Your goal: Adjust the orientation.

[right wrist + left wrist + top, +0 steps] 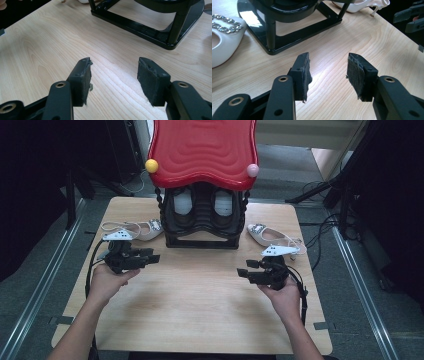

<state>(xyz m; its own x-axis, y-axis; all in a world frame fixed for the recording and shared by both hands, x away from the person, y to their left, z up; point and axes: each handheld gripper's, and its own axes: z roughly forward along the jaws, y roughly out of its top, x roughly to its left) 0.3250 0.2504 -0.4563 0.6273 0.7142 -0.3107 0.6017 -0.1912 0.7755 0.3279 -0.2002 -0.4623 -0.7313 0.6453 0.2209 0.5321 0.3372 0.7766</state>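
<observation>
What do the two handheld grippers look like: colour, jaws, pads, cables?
Both are black. The left gripper and right gripper each carry a pale grey three-cornered plate with dark dots on top and trail a black cable. Jaw arms show brass-ringed holes; the pads are dark, fuzzy and frayed. No sleeves visible.

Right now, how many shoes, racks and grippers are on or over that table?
Shoes on the table: 2, left shoe, right shoe
Shoes on the rack: 2
Rack: 1
Grippers: 2, left gripper, right gripper
Total: 7
</observation>
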